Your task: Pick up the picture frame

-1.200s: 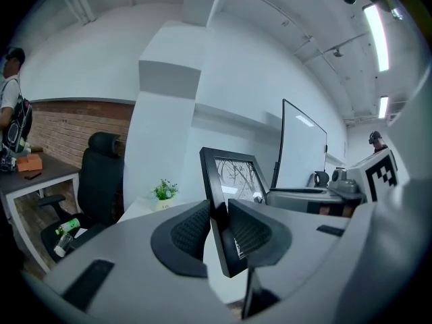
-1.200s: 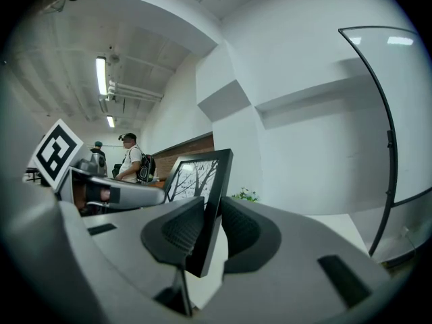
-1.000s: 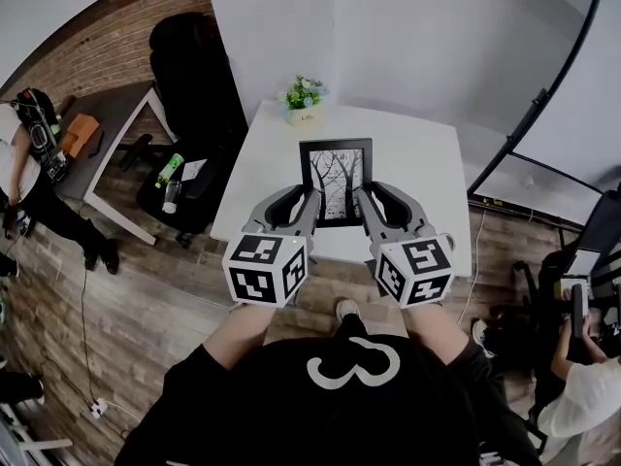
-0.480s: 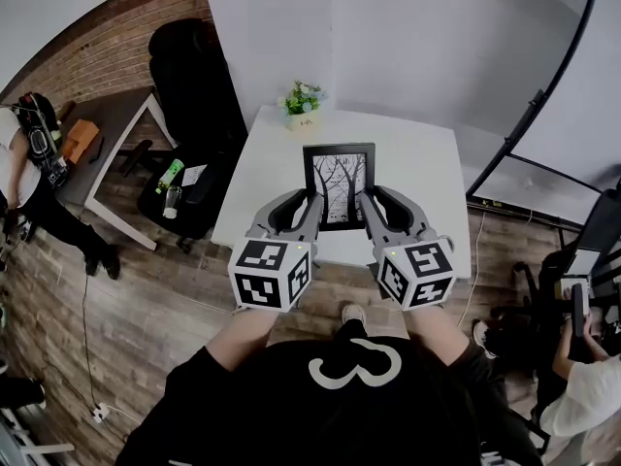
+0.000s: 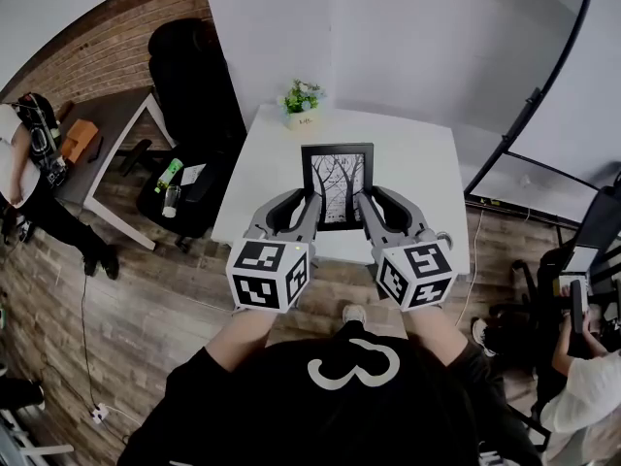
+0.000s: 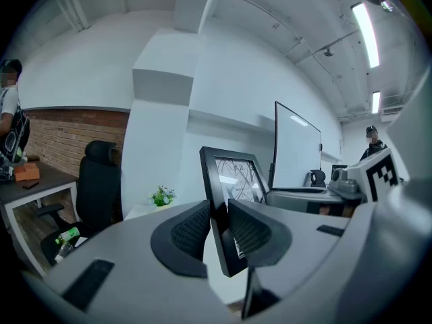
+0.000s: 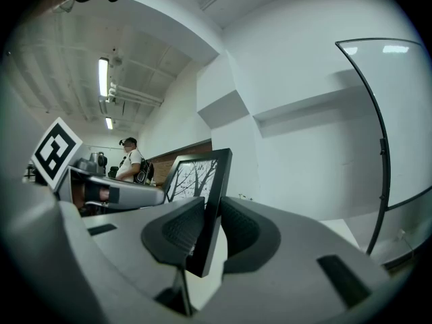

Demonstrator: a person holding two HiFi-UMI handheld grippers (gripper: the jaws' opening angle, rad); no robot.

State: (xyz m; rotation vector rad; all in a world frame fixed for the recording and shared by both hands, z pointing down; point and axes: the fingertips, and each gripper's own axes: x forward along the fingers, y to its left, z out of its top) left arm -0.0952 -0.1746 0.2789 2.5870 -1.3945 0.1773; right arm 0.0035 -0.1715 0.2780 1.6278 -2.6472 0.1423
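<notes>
Bottom of the head view is the wearer's black top, and just above it sit both grey two-jaw claws. The left gripper [image 5: 309, 203] is clamped on the left edge of the black picture frame with a bare-tree print [image 5: 337, 184], and the right gripper [image 5: 367, 201] pinches the right edge. Both sets of jaws are partly apart with the frame's rim pressed between the ribbed pads. The frame stands upright in the middle of the picture, over the white rectangular table [image 5: 422, 168]. Past it, at the table's far edge, there's a small potted flower plant [image 5: 302, 100], and a black office chair [image 5: 194, 76] sits upper left.
</notes>
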